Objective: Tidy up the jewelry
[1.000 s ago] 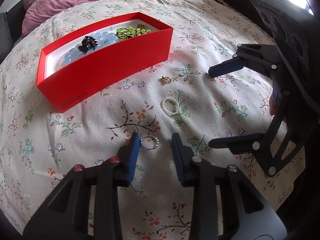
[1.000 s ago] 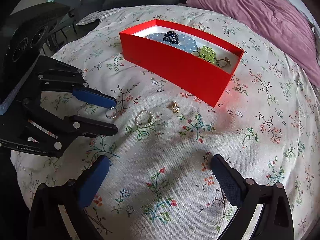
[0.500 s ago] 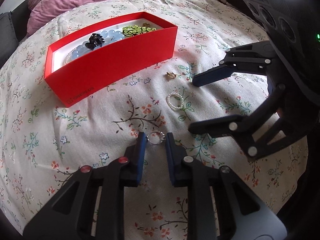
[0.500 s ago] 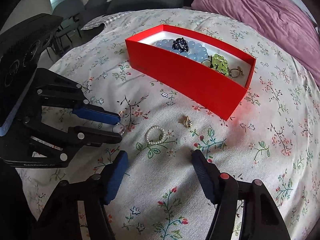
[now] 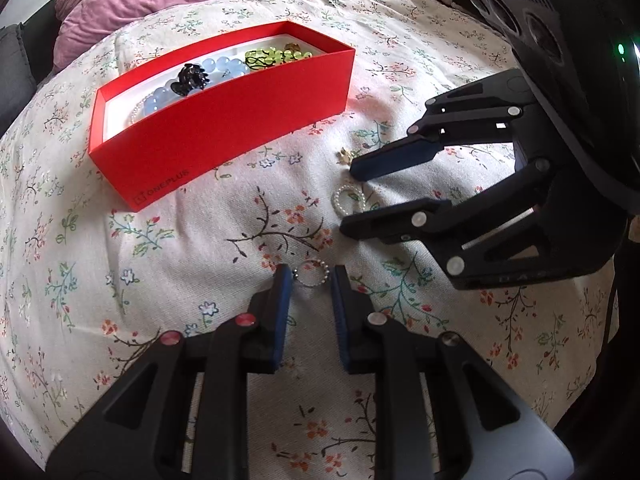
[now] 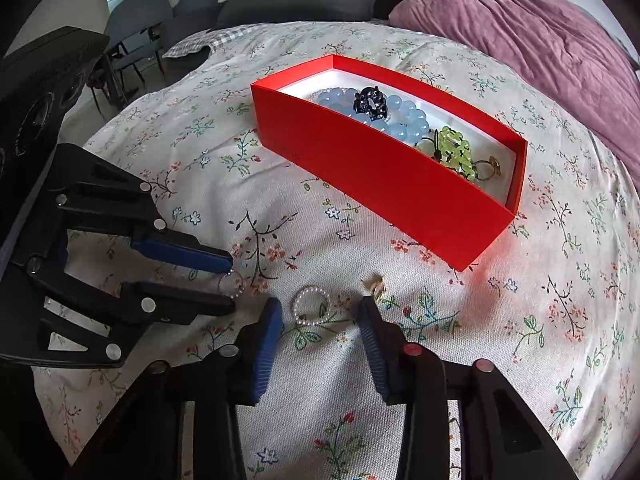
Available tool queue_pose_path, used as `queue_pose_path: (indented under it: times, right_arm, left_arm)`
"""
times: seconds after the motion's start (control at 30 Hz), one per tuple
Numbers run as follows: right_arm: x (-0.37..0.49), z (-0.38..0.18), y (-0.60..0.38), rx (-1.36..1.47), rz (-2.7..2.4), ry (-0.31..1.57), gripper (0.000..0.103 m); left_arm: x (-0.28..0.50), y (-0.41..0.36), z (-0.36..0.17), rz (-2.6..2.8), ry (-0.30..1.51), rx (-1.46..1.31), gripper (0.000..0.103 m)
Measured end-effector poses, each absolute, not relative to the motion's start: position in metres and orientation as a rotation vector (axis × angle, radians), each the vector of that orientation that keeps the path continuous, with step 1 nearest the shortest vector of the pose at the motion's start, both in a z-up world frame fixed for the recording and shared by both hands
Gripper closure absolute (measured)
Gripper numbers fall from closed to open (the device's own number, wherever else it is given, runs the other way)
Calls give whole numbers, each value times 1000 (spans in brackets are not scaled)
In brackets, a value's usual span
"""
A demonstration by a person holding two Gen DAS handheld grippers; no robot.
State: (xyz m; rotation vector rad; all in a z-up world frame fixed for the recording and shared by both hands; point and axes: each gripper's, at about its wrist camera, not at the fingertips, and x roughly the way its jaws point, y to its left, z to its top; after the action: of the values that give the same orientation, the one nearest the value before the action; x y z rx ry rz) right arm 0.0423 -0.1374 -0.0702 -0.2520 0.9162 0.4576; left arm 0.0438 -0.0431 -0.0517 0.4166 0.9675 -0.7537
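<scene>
Small beaded ring (image 5: 311,273) lies on the floral bedspread (image 5: 120,280), right between the tips of the left tongs (image 5: 308,280). Fingers sit close on either side, one at least touching the ring, but not pressed shut; can't tell if it's pinched yet. Pearl ring (image 6: 310,304) lies flat just beyond, between the spread fingertips of the right tongs (image 6: 318,312), with clear gaps on both sides, so no grip there. Small gold charm (image 6: 376,285) rests just beside the pearl ring, near the right tongs' far finger and not held.

Red box (image 6: 384,168) stands further back on the bed, open-topped. Inside: blue bead bracelet (image 6: 400,114), black beaded piece (image 6: 370,102) on top of it, green bead bracelet (image 6: 456,150), and a gold ring (image 6: 490,168) at the end.

Progress, as a judgement: past halfway. Four pieces are boxed; three small ones are left on the bed. Both tongs are lined up for pickups, neither lifted. Purple blanket (image 6: 540,40) behind, not involved.
</scene>
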Motion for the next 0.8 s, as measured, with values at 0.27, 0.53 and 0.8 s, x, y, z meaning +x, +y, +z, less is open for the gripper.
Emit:
queue_pose_path:
  times: [0.27,0.53,0.8]
  right_arm:
    - [40,-68,-134,-238,488,927,95]
    - [36,-62,-136,-229,489,926,96]
    - [33,-53,-137,-219,486,906,96]
  left_arm:
    - [46,-45,-50,-746,982,414,80]
    - [45,-46,-47,-741,978,416,89]
    - [41,-46,-43,-737,973,410,97]
